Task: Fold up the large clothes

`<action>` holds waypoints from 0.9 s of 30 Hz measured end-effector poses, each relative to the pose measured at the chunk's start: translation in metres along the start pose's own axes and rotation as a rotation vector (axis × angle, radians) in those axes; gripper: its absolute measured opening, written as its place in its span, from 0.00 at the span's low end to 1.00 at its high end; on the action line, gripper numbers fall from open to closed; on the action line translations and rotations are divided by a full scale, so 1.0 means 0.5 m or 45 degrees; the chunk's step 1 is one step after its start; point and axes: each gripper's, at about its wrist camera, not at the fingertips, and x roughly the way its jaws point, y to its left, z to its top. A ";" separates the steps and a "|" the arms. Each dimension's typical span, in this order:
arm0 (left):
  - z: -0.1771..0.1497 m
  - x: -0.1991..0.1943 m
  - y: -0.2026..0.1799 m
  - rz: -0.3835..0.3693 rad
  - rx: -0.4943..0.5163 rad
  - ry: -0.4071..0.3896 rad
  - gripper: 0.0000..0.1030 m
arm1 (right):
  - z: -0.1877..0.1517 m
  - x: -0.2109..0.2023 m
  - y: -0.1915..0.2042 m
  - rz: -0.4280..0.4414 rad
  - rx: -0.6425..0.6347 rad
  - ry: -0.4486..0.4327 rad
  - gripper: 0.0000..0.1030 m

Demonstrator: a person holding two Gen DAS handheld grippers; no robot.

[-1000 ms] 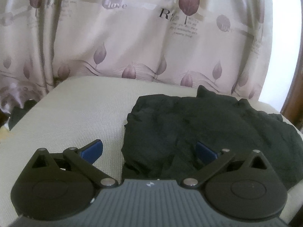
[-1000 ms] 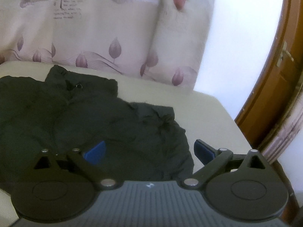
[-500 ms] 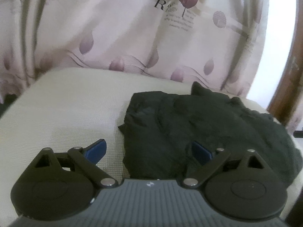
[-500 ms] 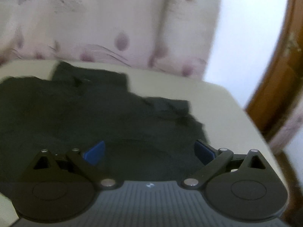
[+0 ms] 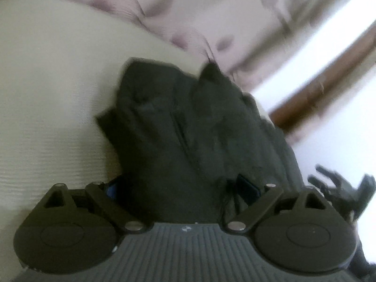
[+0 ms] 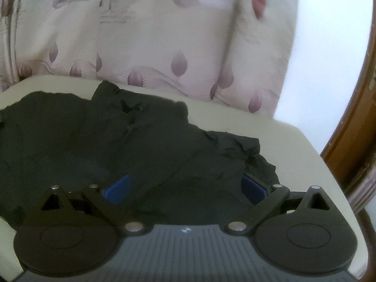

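A crumpled black garment [image 5: 188, 127] lies on a cream cushioned surface [image 5: 51, 98]; it also shows in the right wrist view [image 6: 131, 141]. My left gripper [image 5: 181, 188] is open, tilted, its blue-padded fingers spread over the garment's near left part. My right gripper [image 6: 185, 188] is open, its fingers spread just above the garment's near right part, close to its crumpled right end [image 6: 253, 152]. The right gripper also shows blurred at the right edge of the left wrist view [image 5: 340, 188].
A pale curtain with purple leaf prints [image 6: 145, 42] hangs right behind the cushion. A brown wooden frame [image 6: 352, 122] stands at the right, past the cushion's right edge [image 6: 329, 188]. Bare cushion lies left of the garment.
Both grippers have come down and closer to the garment. The left view has tilted and swung right, and its fingers now straddle the cloth. Both stay open.
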 end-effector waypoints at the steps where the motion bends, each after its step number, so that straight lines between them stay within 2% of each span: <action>1: 0.006 0.010 0.002 -0.026 0.010 0.009 0.94 | 0.000 -0.001 0.002 0.009 -0.001 -0.006 0.98; 2: 0.013 0.019 0.009 -0.053 -0.004 0.006 0.94 | 0.000 -0.003 0.003 0.016 -0.002 -0.014 0.98; 4: 0.025 0.034 0.024 -0.098 -0.058 -0.009 0.85 | 0.003 -0.006 0.009 0.032 -0.006 -0.033 0.98; 6: 0.029 0.050 0.030 -0.085 -0.049 -0.012 0.53 | 0.005 -0.010 0.015 0.061 -0.002 -0.053 0.98; 10: 0.015 0.048 0.020 -0.101 0.008 -0.047 0.40 | 0.004 -0.012 0.021 0.126 -0.007 -0.075 0.98; 12: 0.003 0.031 0.008 -0.112 0.026 -0.077 0.30 | 0.003 -0.010 0.015 0.160 0.019 -0.074 0.98; 14: -0.010 0.010 -0.008 -0.125 0.066 -0.095 0.28 | 0.003 -0.006 -0.001 0.225 0.077 -0.067 0.98; 18: -0.055 -0.018 -0.013 -0.150 0.052 -0.088 0.27 | 0.005 -0.004 -0.021 0.311 0.164 -0.073 0.98; 20: -0.075 -0.031 -0.011 -0.174 0.020 -0.099 0.27 | 0.007 -0.007 -0.014 0.341 0.149 -0.090 0.98; 24: -0.097 -0.040 -0.004 -0.194 -0.010 -0.112 0.30 | 0.010 -0.017 0.022 0.440 0.016 -0.183 0.97; 25: -0.092 -0.035 -0.001 -0.194 -0.028 -0.106 0.32 | 0.012 -0.015 0.033 0.472 -0.021 -0.195 0.87; 26: -0.090 -0.030 0.003 -0.194 -0.045 -0.089 0.39 | 0.018 -0.010 0.045 0.504 -0.052 -0.191 0.76; 27: -0.090 -0.026 0.007 -0.189 -0.047 -0.065 0.52 | 0.025 0.000 0.059 0.517 -0.078 -0.163 0.47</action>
